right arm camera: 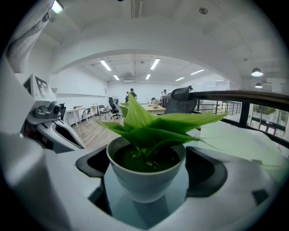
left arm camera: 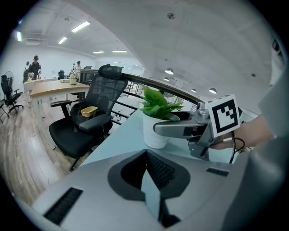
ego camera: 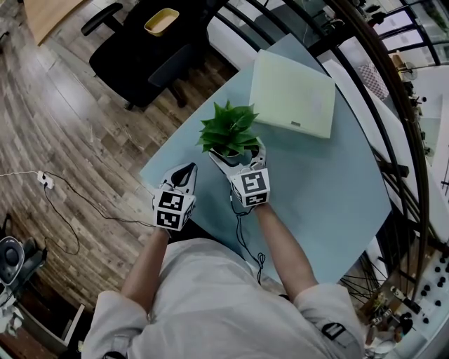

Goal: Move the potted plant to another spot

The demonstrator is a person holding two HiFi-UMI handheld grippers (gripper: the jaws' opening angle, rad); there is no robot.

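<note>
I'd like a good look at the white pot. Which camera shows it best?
The right gripper view: the pot fills the middle, between the jaws. The head view mostly shows leaves; the left gripper view shows its side, partly behind a jaw.

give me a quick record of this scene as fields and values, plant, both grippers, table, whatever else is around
potted plant: upright on the table, white pot, green leaves
right gripper: jaws against both sides of the pot, appears to grip it
left gripper: jaws together, empty, beside the right gripper
table: light blue
also on table: closed pale laptop, apart from the plant
beyond table: black chair, yellow bowl on its seat
</note>
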